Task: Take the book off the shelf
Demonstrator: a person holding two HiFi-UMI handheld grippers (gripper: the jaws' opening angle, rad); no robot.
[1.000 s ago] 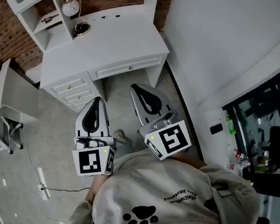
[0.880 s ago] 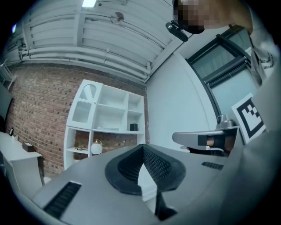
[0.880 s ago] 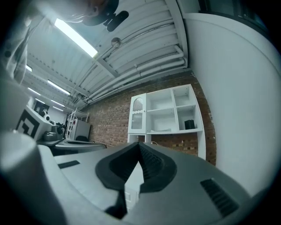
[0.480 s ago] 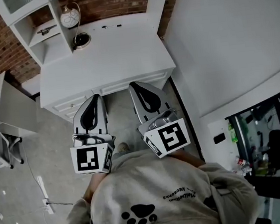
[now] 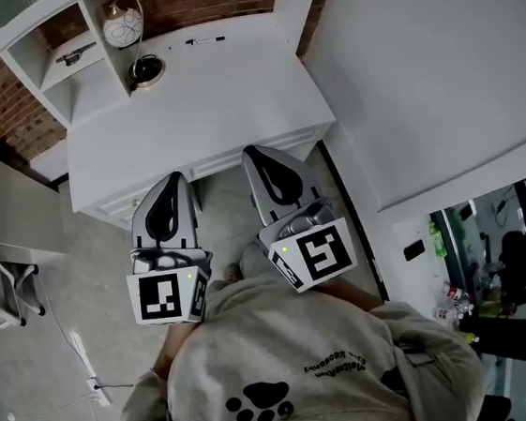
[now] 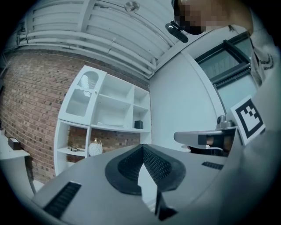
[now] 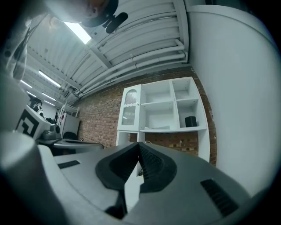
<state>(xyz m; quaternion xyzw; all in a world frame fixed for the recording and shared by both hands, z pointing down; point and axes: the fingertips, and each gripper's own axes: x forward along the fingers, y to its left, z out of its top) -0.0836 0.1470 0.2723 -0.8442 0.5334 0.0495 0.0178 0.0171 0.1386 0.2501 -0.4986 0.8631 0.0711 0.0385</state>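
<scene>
A white shelf unit [image 7: 164,112] stands on the back of a white desk [image 5: 203,98] against the brick wall. On its middle board lie a flat pale thing [image 7: 156,128] and a small dark upright block [image 7: 190,121]; which of them is the book I cannot tell. The dark block [image 6: 138,124] also shows in the left gripper view. My left gripper [image 5: 174,177] and right gripper [image 5: 250,152] are held side by side in front of the desk's drawers, both shut and empty, well short of the shelf. Their pads meet in both gripper views.
A round white ornament [image 5: 122,27] stands in the shelf's lower bay, with a small dish [image 5: 145,70] and a pen [image 5: 206,40] on the desk top. A grey side table [image 5: 9,215] is at the left, a white wall [image 5: 435,62] at the right, a power strip [image 5: 85,367] on the floor.
Both grippers have travelled forward with the person, so the desk's front edge now lies just beyond their tips. Both stay shut and empty.
</scene>
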